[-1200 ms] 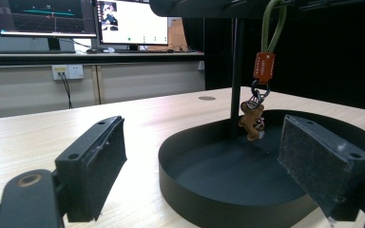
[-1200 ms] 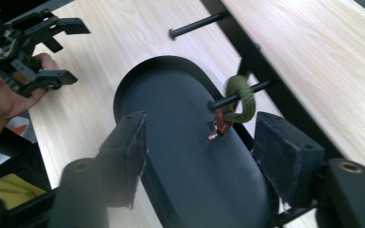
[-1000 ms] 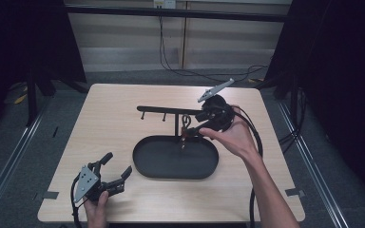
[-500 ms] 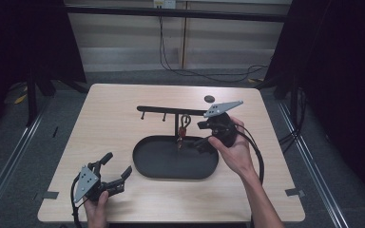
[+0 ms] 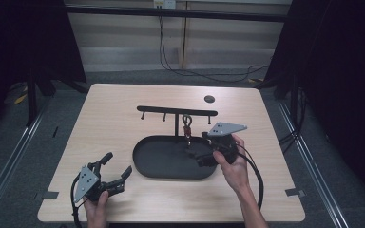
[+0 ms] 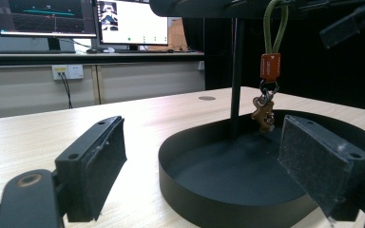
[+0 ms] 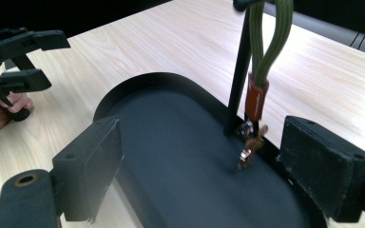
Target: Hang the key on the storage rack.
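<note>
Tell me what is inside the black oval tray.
The black oval tray holds the stand's post; the keychain hangs above it. The right gripper covers its right end.

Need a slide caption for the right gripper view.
Right gripper, jaws open, over the black tray, facing the keychain hanging from the stand.

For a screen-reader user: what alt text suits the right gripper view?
A keychain with an olive loop hangs from a black stand over a black oval tray, framed by the right tool, jaws open and empty. The left tool sits beyond.
</note>
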Demonstrator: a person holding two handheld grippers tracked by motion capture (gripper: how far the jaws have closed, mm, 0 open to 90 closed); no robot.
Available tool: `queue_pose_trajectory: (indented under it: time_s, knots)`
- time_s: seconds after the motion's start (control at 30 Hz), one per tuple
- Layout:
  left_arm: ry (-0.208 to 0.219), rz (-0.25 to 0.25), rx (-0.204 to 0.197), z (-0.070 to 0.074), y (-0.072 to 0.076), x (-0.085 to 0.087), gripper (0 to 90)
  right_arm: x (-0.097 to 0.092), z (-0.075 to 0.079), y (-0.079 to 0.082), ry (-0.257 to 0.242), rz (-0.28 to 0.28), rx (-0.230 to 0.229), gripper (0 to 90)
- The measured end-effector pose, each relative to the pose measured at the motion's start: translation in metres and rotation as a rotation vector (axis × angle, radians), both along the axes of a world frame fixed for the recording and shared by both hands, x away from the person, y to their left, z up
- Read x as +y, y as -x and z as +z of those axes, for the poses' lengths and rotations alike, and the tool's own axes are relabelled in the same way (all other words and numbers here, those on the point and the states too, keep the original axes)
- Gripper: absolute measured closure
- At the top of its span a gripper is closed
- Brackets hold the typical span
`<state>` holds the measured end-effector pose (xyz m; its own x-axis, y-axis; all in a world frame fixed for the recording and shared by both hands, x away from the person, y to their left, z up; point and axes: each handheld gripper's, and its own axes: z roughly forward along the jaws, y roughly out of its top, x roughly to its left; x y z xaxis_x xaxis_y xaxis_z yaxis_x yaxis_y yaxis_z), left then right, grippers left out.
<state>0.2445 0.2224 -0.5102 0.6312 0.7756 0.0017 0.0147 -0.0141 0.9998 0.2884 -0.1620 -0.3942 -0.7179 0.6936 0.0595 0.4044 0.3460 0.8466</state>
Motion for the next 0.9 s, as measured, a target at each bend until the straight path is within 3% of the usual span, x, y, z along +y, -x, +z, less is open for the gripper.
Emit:
queue_pose_trajectory:
  time_s: [0.13, 0.17, 0.33, 0.4, 0.63, 0.73, 0.8, 0.83, 0.87, 0.9]
  knots:
    - [0.002, 0.0, 0.0, 0.0, 0.0, 0.0, 15.7, -0.004, -0.017, 0.008, -0.03, -0.008, -0.037, 13.9]
    - [0.001, 0.0, 0.0, 0.0, 0.0, 0.0, 15.7, -0.006, -0.027, 0.011, -0.047, -0.022, -0.056, 14.0]
    - [0.001, 0.0, 0.0, 0.0, 0.0, 0.0, 15.7, -0.011, -0.046, 0.02, -0.083, -0.065, -0.103, 14.1]
    - [0.001, 0.0, 0.0, 0.0, 0.0, 0.0, 15.7, -0.015, -0.062, 0.027, -0.096, -0.125, -0.133, 14.0]
    - [0.0, 0.0, 0.0, 0.0, 0.0, 0.0, 15.7, -0.026, -0.093, 0.038, -0.132, -0.194, -0.193, 13.8]
    - [0.0, 0.0, 0.0, 0.0, 0.0, 0.0, 15.7, -0.033, -0.111, 0.045, -0.198, -0.248, -0.238, 14.4]
    - [0.001, -0.001, 0.0, 0.0, 0.0, 0.0, 15.7, -0.034, -0.112, 0.047, -0.219, -0.256, -0.265, 14.1]
    - [0.001, 0.0, 0.0, 0.0, 0.0, 0.0, 15.7, -0.035, -0.113, 0.05, -0.239, -0.267, -0.302, 13.9]
    - [0.001, 0.0, 0.0, 0.0, 0.0, 0.0, 15.7, -0.035, -0.113, 0.05, -0.239, -0.267, -0.302, 13.9]
    - [0.001, -0.001, 0.001, 0.0, 0.0, 0.0, 15.7, -0.035, -0.114, 0.055, -0.25, -0.276, -0.348, 13.6]
